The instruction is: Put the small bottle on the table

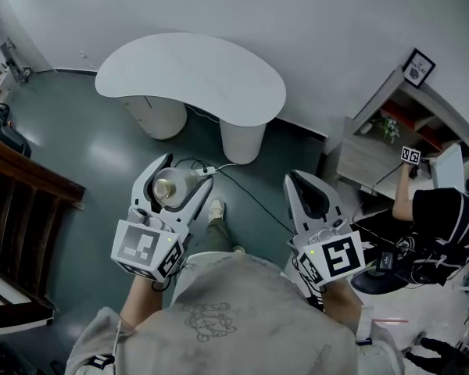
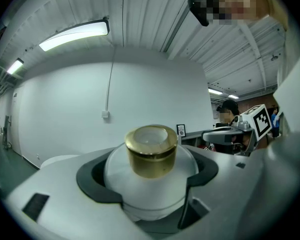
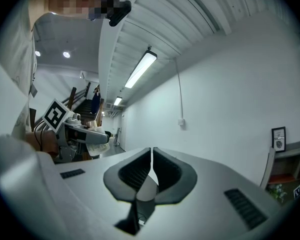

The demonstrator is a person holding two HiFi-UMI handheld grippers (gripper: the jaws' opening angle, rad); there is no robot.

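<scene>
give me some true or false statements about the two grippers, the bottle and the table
1. The left gripper is shut on the small bottle. True.
2. The bottle's cap is black. False: it is gold.
3. The right gripper holds a second bottle. False: its jaws are together with nothing between them.
4. The bottle is not yet on the white table. True: it sits in the left gripper, short of the table.

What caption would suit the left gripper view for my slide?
Left gripper shut on a small white bottle with a gold cap, white wall behind.
</scene>
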